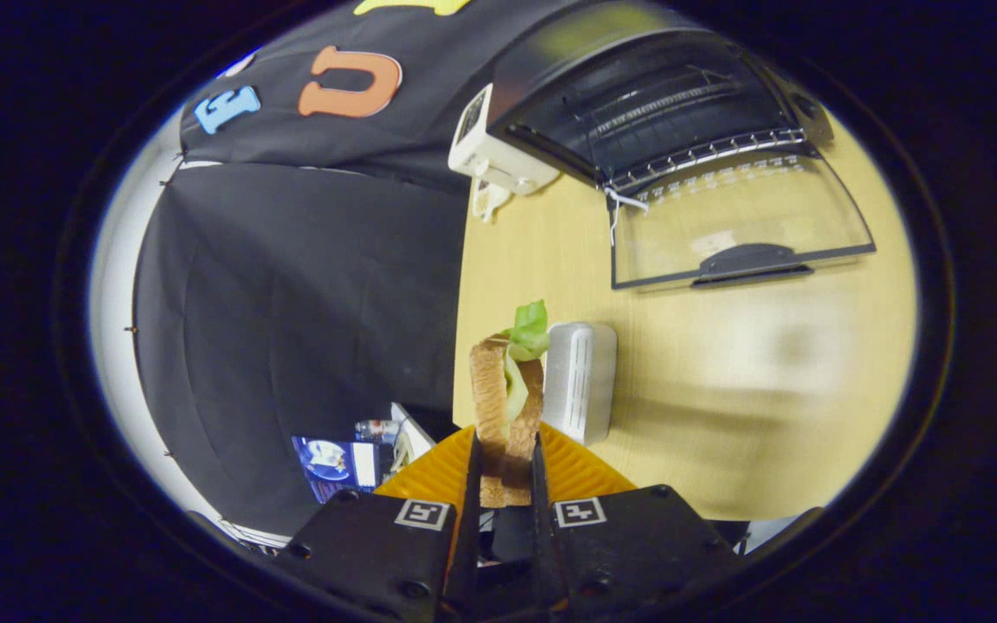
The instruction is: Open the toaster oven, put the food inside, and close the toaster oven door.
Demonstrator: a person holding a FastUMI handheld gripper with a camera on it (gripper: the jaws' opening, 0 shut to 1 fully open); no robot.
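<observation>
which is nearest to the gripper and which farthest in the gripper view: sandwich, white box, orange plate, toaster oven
1. Sandwich: clamped between the fingers of the gripper.
2. Orange plate: right beneath the fingers.
3. White box: on the table beside the sandwich, just beyond the plate.
4. Toaster oven: farthest, across the table, door open.

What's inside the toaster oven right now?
Toaster oven, glass door down: a bare wire rack; deeper interior too dark to tell. The sandwich sits clamped in the gripper.
</observation>
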